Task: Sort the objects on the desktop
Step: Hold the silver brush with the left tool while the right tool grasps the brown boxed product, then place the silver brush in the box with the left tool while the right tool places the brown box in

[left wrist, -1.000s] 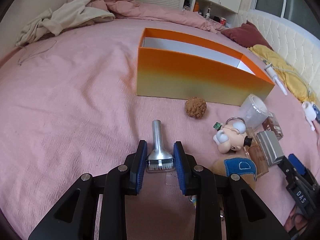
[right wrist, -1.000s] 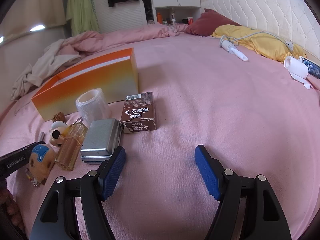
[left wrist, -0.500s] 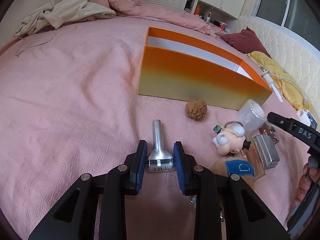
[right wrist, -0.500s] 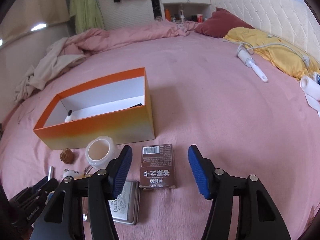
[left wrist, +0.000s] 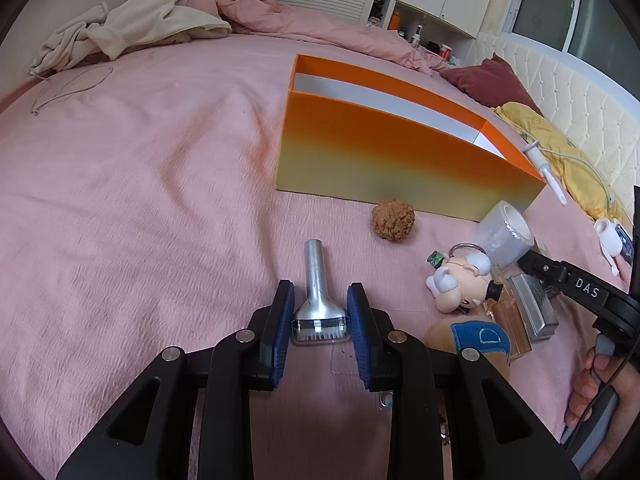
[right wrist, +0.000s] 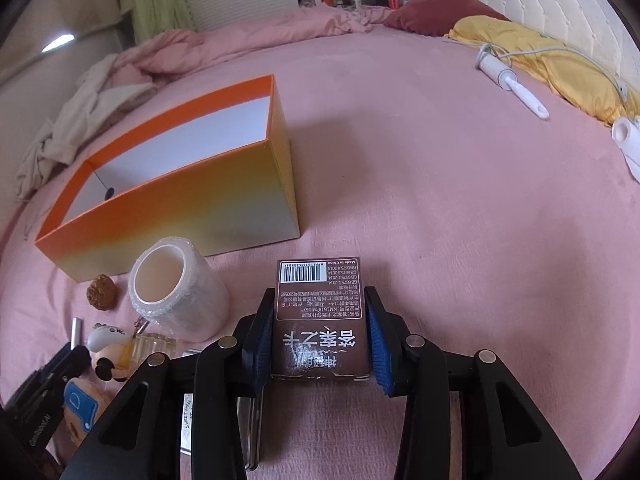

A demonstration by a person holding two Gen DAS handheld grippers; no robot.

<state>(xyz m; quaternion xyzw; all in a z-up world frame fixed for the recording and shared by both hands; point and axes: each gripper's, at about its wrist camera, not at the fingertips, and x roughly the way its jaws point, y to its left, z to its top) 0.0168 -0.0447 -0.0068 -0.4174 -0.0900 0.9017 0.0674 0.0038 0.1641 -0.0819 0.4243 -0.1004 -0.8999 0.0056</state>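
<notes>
While the left gripper [left wrist: 319, 326] pinches the wide bristled head of a silver brush [left wrist: 317, 300] between its blue pads, the brush's handle points toward the orange box [left wrist: 384, 160] standing open on the pink bedspread [left wrist: 140, 200]. Near the box's front wall lies a walnut [left wrist: 393, 225], with a roll of clear tape [left wrist: 505, 237] and a cartoon figurine [left wrist: 460, 280] to its right. The right gripper [right wrist: 320, 336] has its fingers closed against both sides of a brown card box [right wrist: 320, 320], which lies flat on the bedspread just beside the orange box's corner, barcode end forward.
</notes>
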